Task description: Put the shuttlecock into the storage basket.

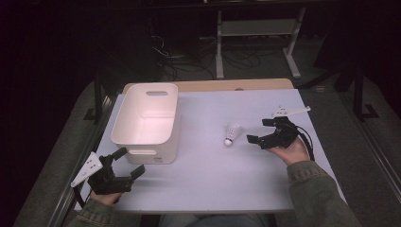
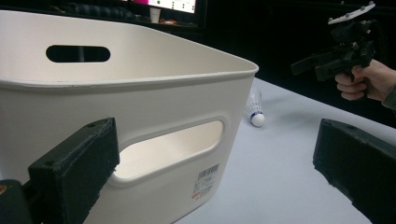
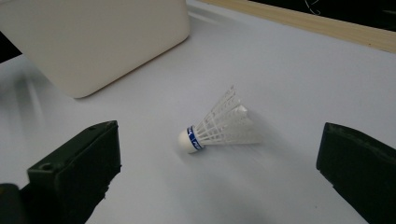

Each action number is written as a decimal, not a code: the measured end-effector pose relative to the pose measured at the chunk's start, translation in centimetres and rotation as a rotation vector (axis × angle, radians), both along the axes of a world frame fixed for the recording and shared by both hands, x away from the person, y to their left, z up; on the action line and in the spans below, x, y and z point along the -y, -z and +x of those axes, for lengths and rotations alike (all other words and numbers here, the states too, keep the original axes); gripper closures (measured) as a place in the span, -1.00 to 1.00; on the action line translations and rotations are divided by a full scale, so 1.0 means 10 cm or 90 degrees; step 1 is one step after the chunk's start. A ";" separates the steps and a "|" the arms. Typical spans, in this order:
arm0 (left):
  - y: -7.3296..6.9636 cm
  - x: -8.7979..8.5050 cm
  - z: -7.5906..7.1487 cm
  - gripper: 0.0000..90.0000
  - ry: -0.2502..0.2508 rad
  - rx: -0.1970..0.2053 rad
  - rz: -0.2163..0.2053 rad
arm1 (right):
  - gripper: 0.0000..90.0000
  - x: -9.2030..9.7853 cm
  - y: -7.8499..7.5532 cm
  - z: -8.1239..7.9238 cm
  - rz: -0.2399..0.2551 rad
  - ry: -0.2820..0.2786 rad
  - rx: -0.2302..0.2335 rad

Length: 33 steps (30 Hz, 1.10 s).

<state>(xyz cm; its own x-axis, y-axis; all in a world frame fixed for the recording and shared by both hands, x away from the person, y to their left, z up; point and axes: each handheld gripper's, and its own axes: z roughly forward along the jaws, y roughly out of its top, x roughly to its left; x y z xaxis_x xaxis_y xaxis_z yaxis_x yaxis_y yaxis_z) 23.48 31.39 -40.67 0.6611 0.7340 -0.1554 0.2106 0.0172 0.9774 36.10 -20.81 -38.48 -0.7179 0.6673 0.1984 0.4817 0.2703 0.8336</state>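
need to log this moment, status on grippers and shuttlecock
Right gripper open, beside shuttlecock. Left gripper open near white bin. Shuttlecock lying on table, untouched. Nothing in between.

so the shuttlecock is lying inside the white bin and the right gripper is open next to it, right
Not quite. The shuttlecock is not inside the white bin; it lies on its side on the table, to the right of the bin. The high view shows this. The rest holds: the right gripper is open next to it, its jaws spread wide.
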 end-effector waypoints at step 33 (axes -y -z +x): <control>0.00 -0.01 0.00 -1.00 0.002 0.002 0.002 | -0.90 -0.05 0.18 0.39 0.005 0.015 -0.066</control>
<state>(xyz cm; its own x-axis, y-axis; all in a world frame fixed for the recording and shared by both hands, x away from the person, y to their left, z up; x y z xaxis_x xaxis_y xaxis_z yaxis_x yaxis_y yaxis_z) 23.50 31.48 -40.67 0.6634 0.7327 -0.1517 0.2083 0.0139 0.9780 39.99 -20.28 -40.25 -0.6772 0.6822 0.2757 0.5715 0.2517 0.7811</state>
